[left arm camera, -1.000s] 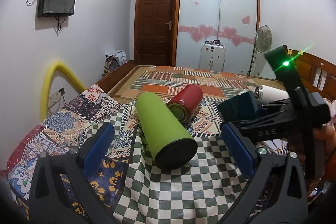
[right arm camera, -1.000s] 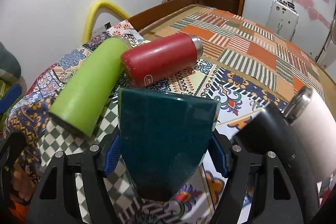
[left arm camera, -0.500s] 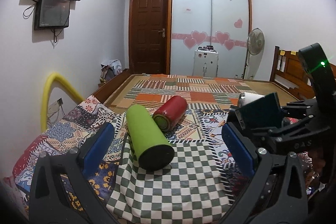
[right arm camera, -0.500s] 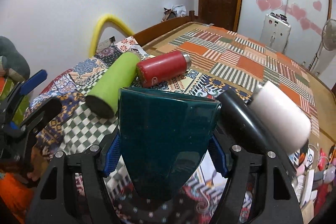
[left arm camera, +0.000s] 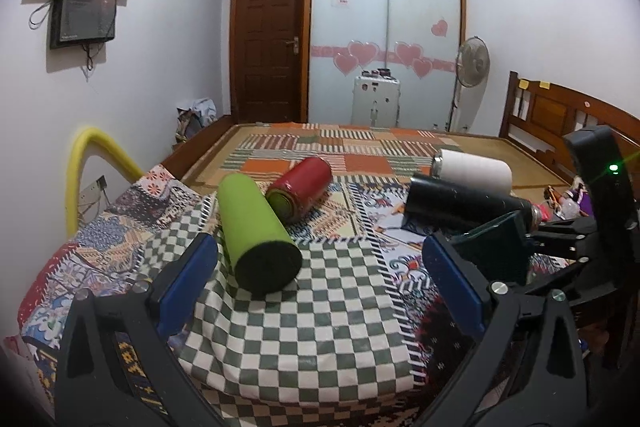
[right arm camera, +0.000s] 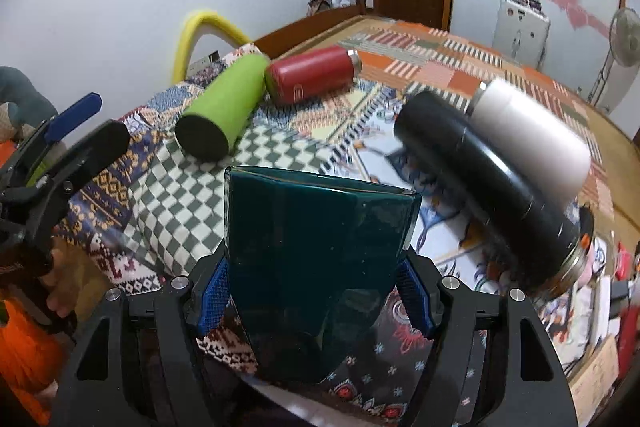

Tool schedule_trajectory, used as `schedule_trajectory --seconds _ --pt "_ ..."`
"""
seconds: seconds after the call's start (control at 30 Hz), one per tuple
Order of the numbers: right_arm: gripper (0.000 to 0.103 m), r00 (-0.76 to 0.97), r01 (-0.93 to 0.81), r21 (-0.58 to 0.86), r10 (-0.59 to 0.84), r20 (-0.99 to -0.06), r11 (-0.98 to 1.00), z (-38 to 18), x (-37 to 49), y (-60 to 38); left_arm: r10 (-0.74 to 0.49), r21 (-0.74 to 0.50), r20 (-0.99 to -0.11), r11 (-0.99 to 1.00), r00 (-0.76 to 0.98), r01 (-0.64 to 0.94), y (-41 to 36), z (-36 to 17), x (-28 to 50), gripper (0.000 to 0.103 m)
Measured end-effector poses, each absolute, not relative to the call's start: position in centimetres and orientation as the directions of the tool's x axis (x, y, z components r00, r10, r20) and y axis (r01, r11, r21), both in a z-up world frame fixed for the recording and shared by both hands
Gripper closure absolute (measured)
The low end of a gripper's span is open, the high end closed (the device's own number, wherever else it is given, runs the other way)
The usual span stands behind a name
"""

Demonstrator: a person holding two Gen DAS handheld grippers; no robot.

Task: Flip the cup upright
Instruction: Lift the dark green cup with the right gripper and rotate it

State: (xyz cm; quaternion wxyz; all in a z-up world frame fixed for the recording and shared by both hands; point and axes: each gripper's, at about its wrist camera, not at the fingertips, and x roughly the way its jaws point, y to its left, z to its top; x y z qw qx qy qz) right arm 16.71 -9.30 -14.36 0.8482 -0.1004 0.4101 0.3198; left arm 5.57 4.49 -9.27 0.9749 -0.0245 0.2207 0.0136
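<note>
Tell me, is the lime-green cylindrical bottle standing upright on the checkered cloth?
No, the lime-green cylindrical bottle lies on its side on the checkered cloth, dark base facing the camera.

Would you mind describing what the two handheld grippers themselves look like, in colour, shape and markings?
Both are matte black frames with triangular cut-outs and silver screws. The left gripper has smooth blue pads; the right gripper has textured blue pads. A green light glows on the right one's black housing. No cables show.

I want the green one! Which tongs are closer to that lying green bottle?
Left. The left tongs gape open just before the lime-green cylindrical bottle; the right tongs sit farther right, clamping the dark teal cup.
</note>
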Motion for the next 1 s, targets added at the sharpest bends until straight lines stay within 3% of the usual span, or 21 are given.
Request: schedule_trajectory --seconds 0.83,1.0 --pt "0.034 0.418 -0.631 0.098 0.443 -0.793 0.770 -17.1 17.9 -7.4 -0.006 -0.047 -0.463 0.999 0.886 -0.018 3.7 -10.4 5.5 0.000" --pt "0.020 0.443 -0.626 0.097 0.455 -0.772 0.774 -16.0 17.1 -8.3 0.004 -0.037 -0.458 0.999 0.889 -0.024 3.3 -9.7 5.2 0.000"
